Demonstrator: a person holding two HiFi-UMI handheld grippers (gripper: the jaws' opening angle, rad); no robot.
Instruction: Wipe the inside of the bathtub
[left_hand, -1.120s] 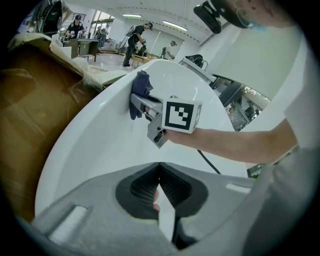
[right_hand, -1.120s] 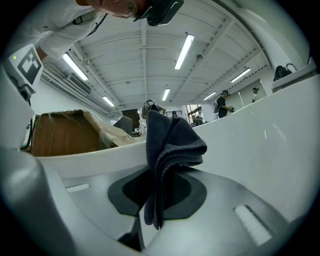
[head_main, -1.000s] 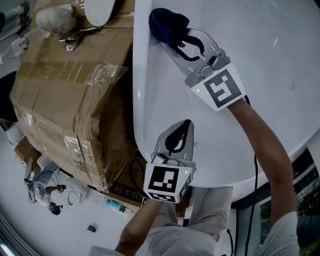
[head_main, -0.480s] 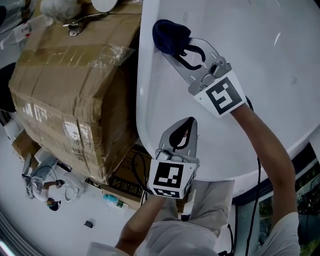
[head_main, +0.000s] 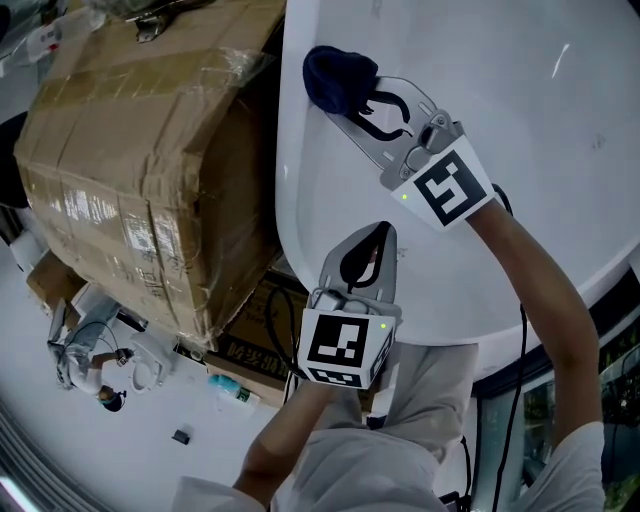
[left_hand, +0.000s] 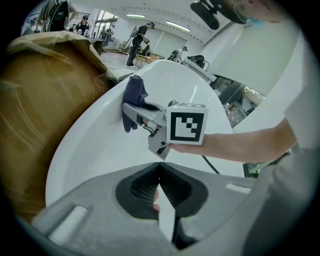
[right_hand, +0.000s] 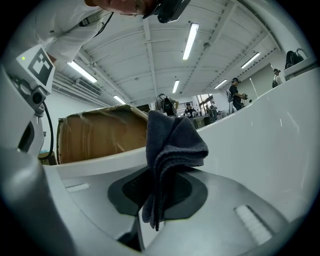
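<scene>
The white bathtub (head_main: 520, 130) fills the upper right of the head view. My right gripper (head_main: 345, 100) is shut on a dark blue cloth (head_main: 335, 78), which it presses against the tub's inner wall just below the left rim. In the right gripper view the folded cloth (right_hand: 172, 145) sticks up between the jaws of the right gripper (right_hand: 155, 180). My left gripper (head_main: 383, 232) hovers over the tub's near end, shut and holding nothing. The left gripper view shows the left gripper (left_hand: 159, 167) with its jaws closed, pointing at the cloth (left_hand: 134, 95) and the bathtub (left_hand: 100, 150).
A large taped cardboard box (head_main: 150, 150) stands close against the tub's left side. Small items and a smaller box (head_main: 255, 355) lie on the floor below it. A black cable (head_main: 520, 340) hangs from the right arm. People stand far off in the hall.
The head view has shifted a little, so the box and tub sit lower left. The right gripper keeps the cloth near the tub's left rim. The left gripper stays shut.
</scene>
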